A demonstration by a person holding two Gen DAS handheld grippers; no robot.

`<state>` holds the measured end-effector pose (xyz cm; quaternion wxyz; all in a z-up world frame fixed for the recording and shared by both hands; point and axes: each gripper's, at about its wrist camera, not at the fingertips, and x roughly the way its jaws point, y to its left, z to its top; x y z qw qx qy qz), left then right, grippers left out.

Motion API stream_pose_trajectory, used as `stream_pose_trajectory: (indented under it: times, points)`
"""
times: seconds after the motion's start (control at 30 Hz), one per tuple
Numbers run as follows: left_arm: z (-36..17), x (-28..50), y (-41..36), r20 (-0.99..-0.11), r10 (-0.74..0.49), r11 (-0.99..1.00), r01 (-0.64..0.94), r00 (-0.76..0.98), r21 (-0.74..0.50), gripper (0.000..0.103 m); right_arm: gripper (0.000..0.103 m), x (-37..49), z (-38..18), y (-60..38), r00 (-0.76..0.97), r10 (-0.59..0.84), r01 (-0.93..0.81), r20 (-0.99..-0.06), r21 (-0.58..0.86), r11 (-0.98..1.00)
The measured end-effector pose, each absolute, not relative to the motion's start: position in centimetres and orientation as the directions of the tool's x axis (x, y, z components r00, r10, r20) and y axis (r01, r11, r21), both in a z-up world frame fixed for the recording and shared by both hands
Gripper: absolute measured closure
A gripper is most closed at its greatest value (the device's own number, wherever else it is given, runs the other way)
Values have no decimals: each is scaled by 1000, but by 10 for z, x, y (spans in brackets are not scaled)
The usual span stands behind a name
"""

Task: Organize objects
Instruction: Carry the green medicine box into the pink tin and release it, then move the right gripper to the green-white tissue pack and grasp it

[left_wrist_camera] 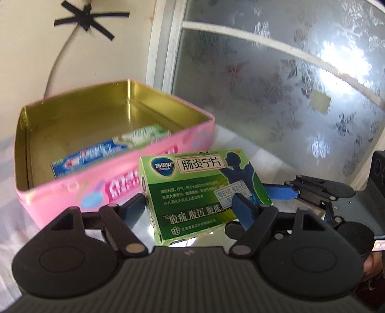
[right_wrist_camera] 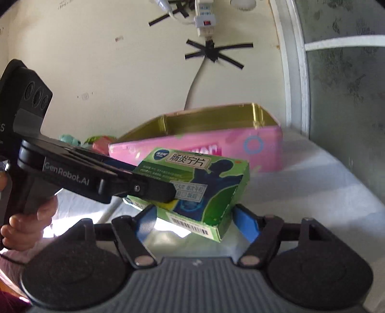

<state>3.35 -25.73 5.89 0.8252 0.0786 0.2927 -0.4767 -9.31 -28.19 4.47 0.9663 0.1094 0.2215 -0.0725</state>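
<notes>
A green medicine box [left_wrist_camera: 192, 187] hangs tilted above the table in front of an open pink tin [left_wrist_camera: 72, 192]. My left gripper [left_wrist_camera: 190, 207] is shut on it, with a pad against each of its sides. From the right, my right gripper [left_wrist_camera: 286, 191] presses a blue pad on the box's far end. In the right wrist view the box [right_wrist_camera: 211, 190] lies between the pads of my right gripper [right_wrist_camera: 195, 219], which is shut on it. There my left gripper [right_wrist_camera: 156, 190] reaches in from the left and covers the box's near corner. A blue toothpaste carton [left_wrist_camera: 96, 154] lies inside the tin [right_wrist_camera: 216, 142].
A frosted patterned window [left_wrist_camera: 288, 96] rises right behind the tin. The cream wall carries a taped cable and a power strip [right_wrist_camera: 204, 19]. Small teal and red toys [right_wrist_camera: 101, 143] sit left of the tin. A white cloth [right_wrist_camera: 312, 192] covers the table. A hand [right_wrist_camera: 31, 216] grips the left handle.
</notes>
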Motion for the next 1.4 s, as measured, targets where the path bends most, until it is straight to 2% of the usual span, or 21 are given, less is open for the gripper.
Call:
stream_pose_trajectory:
  times: [0.13, 0.23, 0.43, 0.5, 0.57, 0.67, 0.77, 0.8, 0.83, 0.93, 1.03, 1.13, 1.27, 1.4]
  points:
    - [94, 64, -262, -457, -740, 599, 792, 493, -117, 22, 30, -56, 82, -301, 936, -87, 147, -342, 155, 977]
    - [96, 95, -270, -414, -700, 660, 748, 582, -65, 22, 30, -6, 96, -313, 940, -87, 134, -330, 121, 983]
    - [60, 151, -282, -497, -541, 794, 607, 678, -36, 22, 27, 97, 70, -312, 887, -136, 166, -441, 30, 986]
    - [51, 155, -274, -514, -513, 821, 568, 688, -58, 22, 27, 106, 58, -306, 869, -174, 195, -463, -3, 981]
    - [51, 148, -260, -508, -519, 822, 564, 687, -78, 22, 27, 99, 53, -301, 876, -164, 196, -453, 23, 980]
    - [57, 128, -242, -468, -517, 829, 555, 717, -67, 22, 27, 72, 53, -290, 899, -175, 212, -402, 50, 976]
    - [67, 101, -214, -402, -549, 823, 557, 733, -108, 22, 26, 30, 62, -271, 940, -204, 233, -275, 76, 970]
    - [70, 91, -203, -377, -553, 824, 555, 743, -116, 21, 16, 17, 63, -264, 950, -216, 239, -224, 81, 968]
    - [72, 84, -192, -358, -552, 827, 549, 753, -120, 21, 0, 3, 61, -255, 957, -234, 252, -174, 93, 963]
    - [67, 67, -159, -348, -503, 858, 505, 791, -93, 21, 0, -23, 51, -230, 975, -211, 220, -71, 164, 962]
    - [48, 61, -127, -403, -419, 897, 439, 813, -46, 21, 0, -27, 42, -215, 995, -94, 98, -28, 264, 959]
    - [24, 63, -88, -475, -305, 939, 344, 826, -5, 21, 0, -11, 45, -189, 992, -4, 40, -130, 274, 961]
    - [5, 72, -28, -545, -172, 980, 200, 820, -9, 21, 0, 20, 41, -149, 965, 97, -39, -245, 233, 972]
    - [3, 86, 34, -588, -114, 993, 73, 801, -93, 21, 0, 44, 35, -108, 925, 179, -126, -336, 175, 977]
